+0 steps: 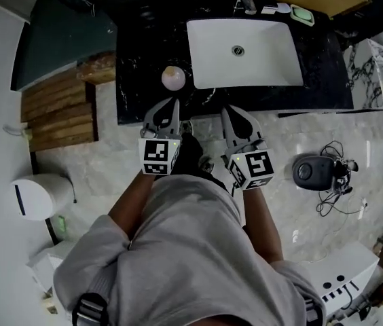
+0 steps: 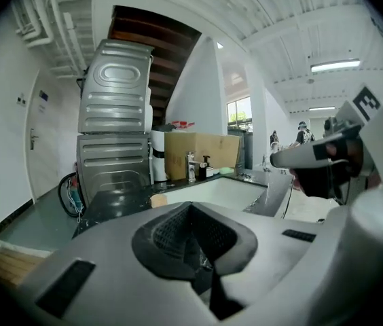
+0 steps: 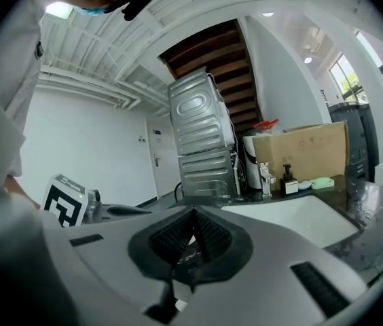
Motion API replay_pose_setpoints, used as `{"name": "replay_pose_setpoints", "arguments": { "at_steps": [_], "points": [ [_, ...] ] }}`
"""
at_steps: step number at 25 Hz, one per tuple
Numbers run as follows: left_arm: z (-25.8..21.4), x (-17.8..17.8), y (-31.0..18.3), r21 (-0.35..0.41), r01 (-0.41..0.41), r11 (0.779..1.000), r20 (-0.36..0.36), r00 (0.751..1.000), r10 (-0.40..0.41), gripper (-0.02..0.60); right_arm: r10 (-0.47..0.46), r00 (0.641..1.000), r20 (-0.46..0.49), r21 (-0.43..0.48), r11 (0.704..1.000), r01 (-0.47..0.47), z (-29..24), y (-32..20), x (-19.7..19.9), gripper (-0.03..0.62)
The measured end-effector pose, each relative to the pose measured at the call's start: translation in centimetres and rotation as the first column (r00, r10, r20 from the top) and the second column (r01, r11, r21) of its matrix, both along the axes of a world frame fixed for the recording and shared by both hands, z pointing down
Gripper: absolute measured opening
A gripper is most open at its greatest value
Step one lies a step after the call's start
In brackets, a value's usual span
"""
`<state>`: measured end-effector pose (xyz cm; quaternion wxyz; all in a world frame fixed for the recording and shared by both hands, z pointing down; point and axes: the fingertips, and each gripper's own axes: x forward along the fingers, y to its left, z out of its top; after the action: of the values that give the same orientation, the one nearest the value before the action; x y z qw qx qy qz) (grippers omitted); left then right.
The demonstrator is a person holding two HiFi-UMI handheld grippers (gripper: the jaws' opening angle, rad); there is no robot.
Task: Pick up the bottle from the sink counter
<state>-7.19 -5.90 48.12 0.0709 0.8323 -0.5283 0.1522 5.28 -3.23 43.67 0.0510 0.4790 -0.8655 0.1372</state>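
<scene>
Pale marbled floor [image 1: 130, 161] fills the lower head view, with a wooden slat mat [image 1: 59, 111] at its left. A black sink counter [image 1: 144, 53] runs across the top, with a white basin [image 1: 242, 53] sunk into it. Beyond the counter's far end I see two grey machines stacked [image 2: 113, 141], with a cardboard box [image 3: 307, 148] beside them. The person in a grey top [image 1: 191, 250] stands at the counter's front, both arms out.

The left gripper [image 1: 172, 102] and right gripper [image 1: 227, 109] sit side by side, tips at the counter's front edge. I read the left tongs as closed tight with nothing in them. The right tongs are likewise pinched together and empty.

The bottle [image 3: 288, 179] is a dark pump type. It stands upright at the back of the counter behind the basin, just beside the tap [image 3: 266, 174], well apart from both grippers.

A pale round thing [image 1: 173, 78] sits on the counter left of the basin, near the left gripper's tips; I can't tell what it is
</scene>
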Motion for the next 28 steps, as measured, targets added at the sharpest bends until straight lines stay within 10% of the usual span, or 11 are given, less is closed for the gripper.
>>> {"name": "replay_pose_setpoints", "arguments": {
  "at_steps": [28],
  "points": [
    [3.3, -2.3, -6.3, -0.06, 0.006, 0.998, -0.096, 0.995, -0.011, 0.095, -0.138, 0.986, -0.095, -0.044, 0.99, 0.134, 0.8, -4.6, -5.0, 0.009]
  ]
}}
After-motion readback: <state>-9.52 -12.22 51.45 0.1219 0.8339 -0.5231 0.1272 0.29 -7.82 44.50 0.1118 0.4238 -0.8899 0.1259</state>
